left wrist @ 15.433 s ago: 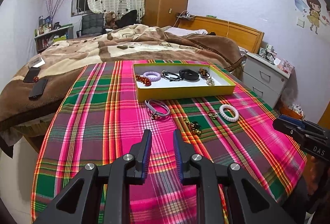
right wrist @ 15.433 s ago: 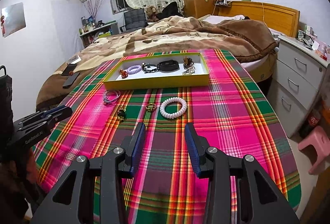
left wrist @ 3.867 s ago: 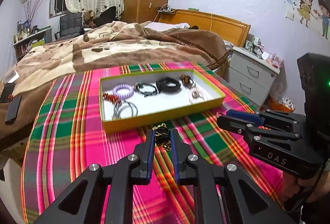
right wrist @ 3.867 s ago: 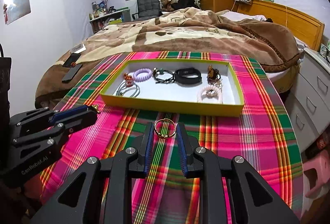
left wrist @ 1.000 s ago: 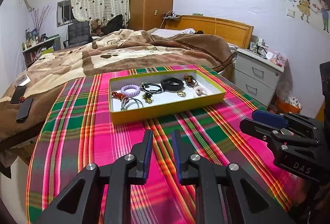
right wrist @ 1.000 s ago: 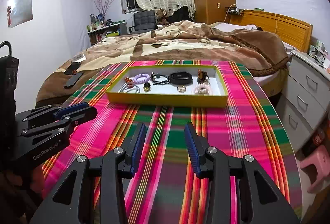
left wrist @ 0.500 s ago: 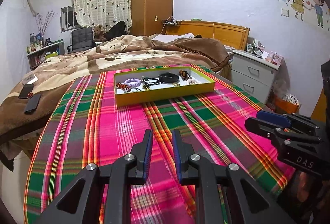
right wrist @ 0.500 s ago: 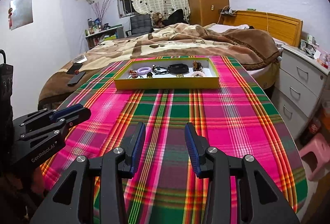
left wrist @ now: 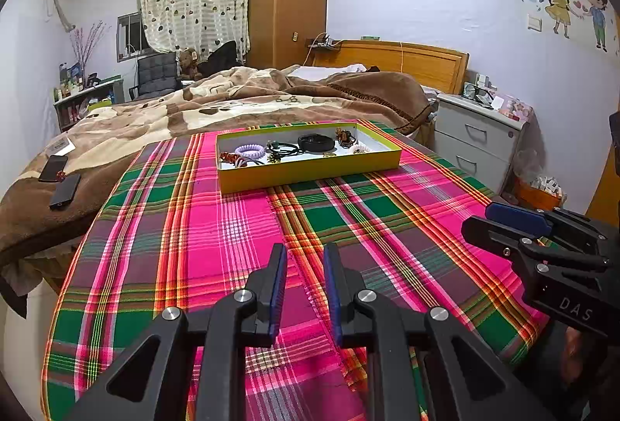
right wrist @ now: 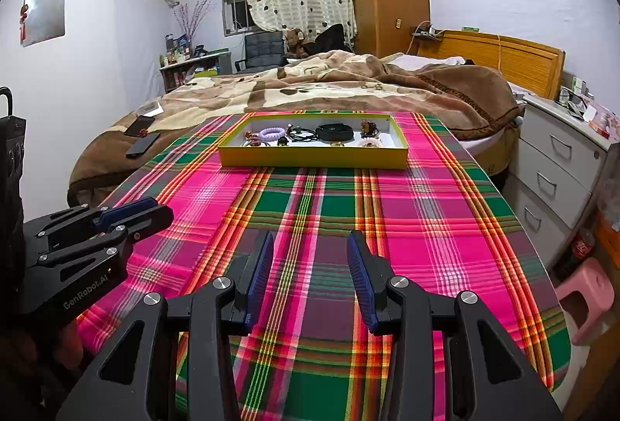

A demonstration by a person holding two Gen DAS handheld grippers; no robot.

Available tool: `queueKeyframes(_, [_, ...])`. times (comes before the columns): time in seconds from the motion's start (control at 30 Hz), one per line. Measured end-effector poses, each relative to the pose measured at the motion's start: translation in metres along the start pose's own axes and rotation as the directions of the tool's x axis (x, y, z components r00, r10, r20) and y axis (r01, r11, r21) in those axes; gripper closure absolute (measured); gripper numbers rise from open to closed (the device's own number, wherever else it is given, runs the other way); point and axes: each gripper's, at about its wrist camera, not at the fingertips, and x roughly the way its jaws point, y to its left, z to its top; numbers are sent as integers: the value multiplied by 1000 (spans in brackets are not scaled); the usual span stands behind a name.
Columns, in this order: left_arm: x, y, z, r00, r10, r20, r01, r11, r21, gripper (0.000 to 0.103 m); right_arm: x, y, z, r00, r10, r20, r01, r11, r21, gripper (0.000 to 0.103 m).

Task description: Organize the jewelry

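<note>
Jewelry (left wrist: 294,149) is lying gathered inside the yellow tray (left wrist: 310,171) at the desk's (left wrist: 193,227) far end, so the sorting is looking complete. Left claw (left wrist: 305,258) is hovering narrowly apart, empty; right claw (right wrist: 310,250) is gaping wide, empty. Bare plaid cloth is leaving free room; desk edges are curving away on both sides.

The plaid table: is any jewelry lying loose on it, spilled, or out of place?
Nothing stands out. All the jewelry sits inside the yellow tray; the plaid tablecloth around it shows no loose pieces. Both grippers, left and right, hold nothing.
</note>
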Motion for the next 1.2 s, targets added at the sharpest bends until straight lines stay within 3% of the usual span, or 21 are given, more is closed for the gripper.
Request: queueKeyframes(1.2, [-3, -2, 4, 1000, 15, 17, -15, 1000, 11, 85, 4, 3, -3, 1000, 2, -21, -2, 1000, 1, 63])
